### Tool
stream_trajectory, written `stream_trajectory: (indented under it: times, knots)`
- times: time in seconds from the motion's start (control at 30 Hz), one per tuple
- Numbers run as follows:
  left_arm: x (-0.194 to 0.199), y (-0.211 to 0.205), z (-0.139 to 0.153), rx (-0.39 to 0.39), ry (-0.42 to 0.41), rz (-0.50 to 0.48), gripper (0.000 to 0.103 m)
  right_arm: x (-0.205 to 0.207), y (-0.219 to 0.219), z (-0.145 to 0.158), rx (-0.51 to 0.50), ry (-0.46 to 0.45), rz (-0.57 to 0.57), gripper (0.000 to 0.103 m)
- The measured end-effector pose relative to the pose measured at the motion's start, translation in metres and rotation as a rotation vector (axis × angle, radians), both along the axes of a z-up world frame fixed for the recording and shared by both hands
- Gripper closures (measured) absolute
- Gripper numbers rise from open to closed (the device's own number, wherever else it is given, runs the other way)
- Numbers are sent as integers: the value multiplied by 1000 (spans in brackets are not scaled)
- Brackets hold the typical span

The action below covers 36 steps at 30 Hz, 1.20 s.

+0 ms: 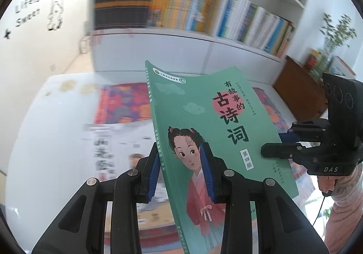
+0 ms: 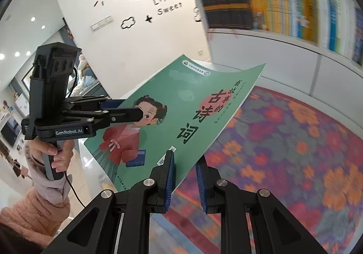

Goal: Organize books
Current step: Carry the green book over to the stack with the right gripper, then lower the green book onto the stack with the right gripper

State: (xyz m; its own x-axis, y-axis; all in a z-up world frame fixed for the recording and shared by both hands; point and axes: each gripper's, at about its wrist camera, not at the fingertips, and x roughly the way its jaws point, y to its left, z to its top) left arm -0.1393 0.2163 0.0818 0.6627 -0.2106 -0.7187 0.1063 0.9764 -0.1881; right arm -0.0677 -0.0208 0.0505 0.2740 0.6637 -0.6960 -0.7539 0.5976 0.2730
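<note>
A thin green book (image 1: 204, 106) with a girl in a red robe on its cover hangs in the air above the table, held by both grippers. In the left wrist view my left gripper (image 1: 179, 151) is shut on its spine edge, blue pads on either side. My right gripper (image 1: 272, 144) pinches the book's opposite long edge from the right. The right wrist view shows the same book (image 2: 192, 86) tilted, my right gripper (image 2: 185, 158) shut on its near edge and my left gripper (image 2: 131, 107) clamped on the cover by the girl's face.
A white bookshelf (image 1: 226, 33) packed with upright books (image 1: 181, 4) stands behind the white table (image 1: 45, 117). A floral mat (image 2: 295, 140) and another printed book (image 1: 109, 151) lie on the table. A plant (image 1: 335, 33) and a wooden box (image 1: 299, 92) sit far right. A person's hand (image 2: 56, 154) grips the left handle.
</note>
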Motion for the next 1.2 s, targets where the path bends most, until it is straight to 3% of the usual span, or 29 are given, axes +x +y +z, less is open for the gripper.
stream_trajectory:
  times: [0.3, 0.7, 0.87, 1.2]
  knots:
    - [4, 77, -42, -47, 69, 102, 72, 23, 89, -36, -19, 59, 90, 85]
    - [21, 109, -108, -98, 170, 121, 72, 42, 127, -91, -67, 139, 83, 85]
    - [23, 107, -121, -45, 182, 135, 72, 41, 133, -105, -87, 148, 74, 85]
    - [24, 93, -120, 84, 181, 156, 69, 35, 129, -116, -92, 184, 60, 83]
